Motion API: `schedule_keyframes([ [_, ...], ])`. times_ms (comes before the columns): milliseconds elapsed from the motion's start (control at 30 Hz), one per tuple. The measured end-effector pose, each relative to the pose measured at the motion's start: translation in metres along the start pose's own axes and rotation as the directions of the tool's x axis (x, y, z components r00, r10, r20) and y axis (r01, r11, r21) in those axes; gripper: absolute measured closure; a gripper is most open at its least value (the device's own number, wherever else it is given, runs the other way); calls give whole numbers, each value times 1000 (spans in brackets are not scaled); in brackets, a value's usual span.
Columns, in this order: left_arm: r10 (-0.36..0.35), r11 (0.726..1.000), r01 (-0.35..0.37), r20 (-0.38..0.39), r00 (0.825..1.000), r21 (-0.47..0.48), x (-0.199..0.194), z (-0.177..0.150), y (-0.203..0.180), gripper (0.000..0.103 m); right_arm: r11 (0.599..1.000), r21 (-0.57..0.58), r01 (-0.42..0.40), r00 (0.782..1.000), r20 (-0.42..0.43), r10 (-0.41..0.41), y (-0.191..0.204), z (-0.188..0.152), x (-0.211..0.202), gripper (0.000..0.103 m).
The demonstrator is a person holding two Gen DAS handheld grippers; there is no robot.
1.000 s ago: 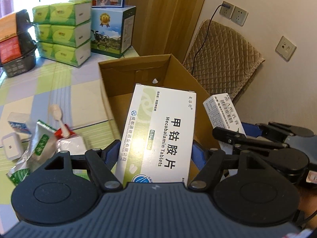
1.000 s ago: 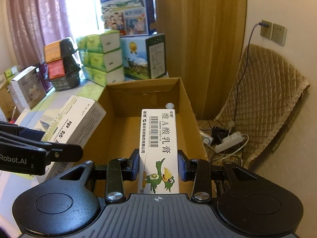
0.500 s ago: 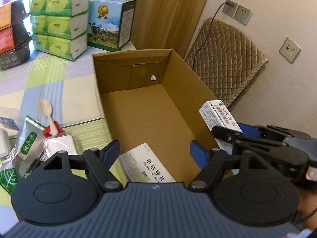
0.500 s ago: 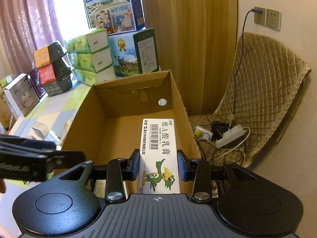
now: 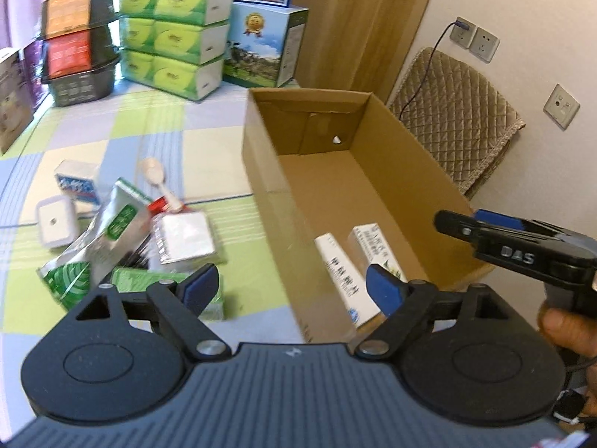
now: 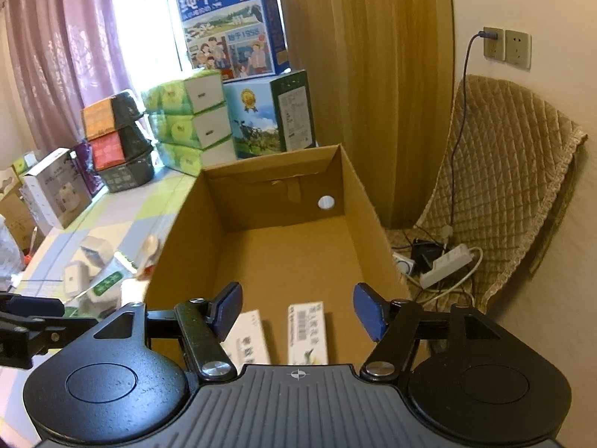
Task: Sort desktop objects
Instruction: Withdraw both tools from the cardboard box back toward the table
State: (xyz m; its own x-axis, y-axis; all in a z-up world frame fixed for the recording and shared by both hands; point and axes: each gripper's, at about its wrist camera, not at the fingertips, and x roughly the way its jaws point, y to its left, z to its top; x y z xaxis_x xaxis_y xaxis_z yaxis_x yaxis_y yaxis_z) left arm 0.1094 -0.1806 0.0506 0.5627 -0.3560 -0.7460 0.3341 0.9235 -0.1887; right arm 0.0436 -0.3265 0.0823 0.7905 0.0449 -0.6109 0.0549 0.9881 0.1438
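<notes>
A: Lying flat on the floor of the cardboard box (image 6: 358, 201), near its close end, are two medicine cartons. The tablet carton (image 5: 345, 280) is white with a pale green band and dark lettering along its top face. The ointment carton (image 6: 306, 332) beside it is narrower, white, with a barcode at one end and a green bird figure at the other.

B: Do they touch?

A: Side by side with a thin strip of cardboard between them in the right wrist view; in the left wrist view the gap is too blurred to judge.

B: And the grippers?

A: The left gripper (image 5: 293, 285) has its blue pads spread wide with nothing between them, above the box's near left corner. The right gripper (image 6: 298, 311) is likewise spread, empty, above the two cartons.

B: What remains on the table?

A: On the checked tablecloth (image 5: 156, 134), left of the box, a loose pile: one white-and-blue small box (image 5: 76, 183), one white lidded case (image 5: 56, 222), one pale spoon (image 5: 153, 171), one silver-and-green foil pouch (image 5: 108, 235), one clear-wrapped white packet (image 5: 184, 237), one green packet (image 5: 138, 283) at the near edge. The rest of the pile is too blurred to count.

B: Behind?

A: Six green tissue packs (image 5: 175, 37), two across and three high, and two milk cartons (image 6: 231, 22), one on the other.
</notes>
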Motion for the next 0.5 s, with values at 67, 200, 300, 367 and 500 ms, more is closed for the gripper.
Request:
schedule_keyframes([
  [67, 12, 1000, -12, -2, 1000, 4, -7, -9, 6, 18, 1000, -3, -7, 1000, 7, 7, 9, -7, -12, 29],
  [200, 44, 999, -44, 2, 999, -9, -26, -31, 25, 16, 999, -25, -43, 999, 14, 43, 33, -23, -35, 17],
  [300, 60, 998, -60, 13, 998, -27, -41, -48, 41, 11, 996, -43, -74, 997, 19, 75, 53, -35, -48, 8],
  [367, 83, 996, -82, 23, 996, -31, -52, -60, 52, 5, 994, -61, -91, 996, 16, 92, 66, -44, -54, 4],
  [500, 134, 990, -134, 8, 991, -42, -66, -77, 72, 1, 985, -115, -129, 992, -16, 128, 93, -60, -58, 2],
])
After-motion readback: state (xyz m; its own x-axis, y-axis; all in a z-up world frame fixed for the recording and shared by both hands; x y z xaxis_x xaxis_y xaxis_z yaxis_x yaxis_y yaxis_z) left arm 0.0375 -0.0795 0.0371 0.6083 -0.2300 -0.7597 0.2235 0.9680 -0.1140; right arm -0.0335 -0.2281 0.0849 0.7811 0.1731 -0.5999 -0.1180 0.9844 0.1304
